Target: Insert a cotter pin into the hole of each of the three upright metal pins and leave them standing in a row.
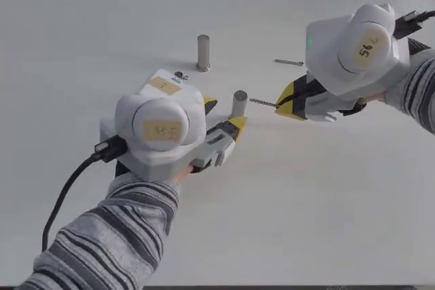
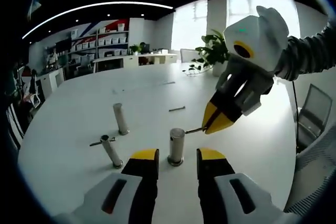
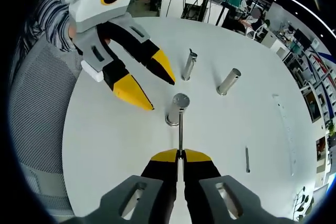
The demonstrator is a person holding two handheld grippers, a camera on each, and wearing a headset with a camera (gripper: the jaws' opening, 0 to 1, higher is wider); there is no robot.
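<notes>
Nearest up front: left gripper (image 1: pixel 224 113), jaws spread wide. Straddles the middle metal pin (image 1: pixel 239 103), one tip on either side; can't tell whether either tip touches it. Opposite: right gripper (image 1: pixel 280 104), jaws closed tight on a cotter pin (image 3: pixel 180 129). Holds it roughly level, far end meeting the middle metal pin just under its top; touching or just inside the hole, can't tell. Count on the white table (image 1: pixel 326 188): three metal pins, all standing. Besides the middle one: far pin (image 1: pixel 203 52), bare, and side pin (image 2: pixel 111 151) just beside the left gripper, with a fitted cotter pin (image 2: pixel 100 141) crossing near its top. Three cotter pins in total: held, fitted, plus a loose cotter pin (image 1: pixel 289 62) lying flat beyond the right gripper.
</notes>
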